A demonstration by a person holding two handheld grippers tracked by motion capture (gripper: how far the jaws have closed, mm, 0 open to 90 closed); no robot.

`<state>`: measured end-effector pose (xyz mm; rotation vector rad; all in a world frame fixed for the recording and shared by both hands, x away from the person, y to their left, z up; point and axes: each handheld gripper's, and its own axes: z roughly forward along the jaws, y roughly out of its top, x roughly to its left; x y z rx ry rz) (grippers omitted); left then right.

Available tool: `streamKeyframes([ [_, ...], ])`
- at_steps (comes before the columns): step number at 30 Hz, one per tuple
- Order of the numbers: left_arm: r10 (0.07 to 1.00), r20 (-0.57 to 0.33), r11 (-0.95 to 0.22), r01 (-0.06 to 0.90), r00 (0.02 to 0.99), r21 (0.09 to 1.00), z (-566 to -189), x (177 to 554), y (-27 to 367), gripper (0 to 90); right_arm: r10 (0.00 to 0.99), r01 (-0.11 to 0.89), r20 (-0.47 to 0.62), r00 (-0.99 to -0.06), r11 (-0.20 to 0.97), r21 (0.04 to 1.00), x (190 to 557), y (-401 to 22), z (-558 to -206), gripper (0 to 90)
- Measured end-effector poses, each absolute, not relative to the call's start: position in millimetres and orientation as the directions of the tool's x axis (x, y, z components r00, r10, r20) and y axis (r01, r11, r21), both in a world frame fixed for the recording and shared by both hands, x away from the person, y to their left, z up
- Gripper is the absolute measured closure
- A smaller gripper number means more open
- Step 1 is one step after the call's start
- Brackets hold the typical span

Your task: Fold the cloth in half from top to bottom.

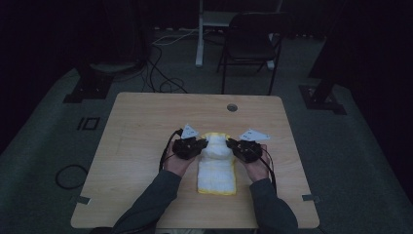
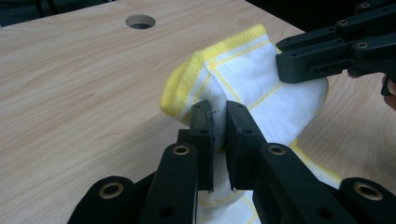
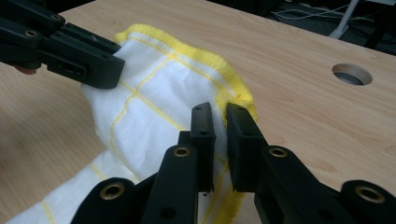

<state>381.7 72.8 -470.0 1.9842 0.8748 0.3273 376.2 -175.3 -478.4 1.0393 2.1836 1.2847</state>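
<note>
Both grippers are pinching the white, yellow-edged cloth (image 1: 216,165): the left gripper (image 2: 218,122) and right gripper (image 3: 221,126) are clamping its far end, lifting it, probably for folding toward the table's (image 1: 146,126) near edge.

Quick count: one table (image 1: 146,126) with one round hole (image 1: 232,107) near its far edge, and one white cloth (image 1: 216,170) with yellow trim lying on it. Two grippers, the left gripper (image 1: 202,145) and the right gripper (image 1: 232,144), plus one chair (image 1: 251,41) on the floor beyond the table.
</note>
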Motion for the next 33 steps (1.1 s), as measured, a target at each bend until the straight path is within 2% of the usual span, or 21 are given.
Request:
streamKeyframes([
  [33,0.671,-0.125,-0.346,0.458,0.731,0.819,-489.0,346.2,77.2,82.5,0.751,0.420,0.059,-0.658,0.301,0.856,338.4,-175.2,-501.8,82.0],
])
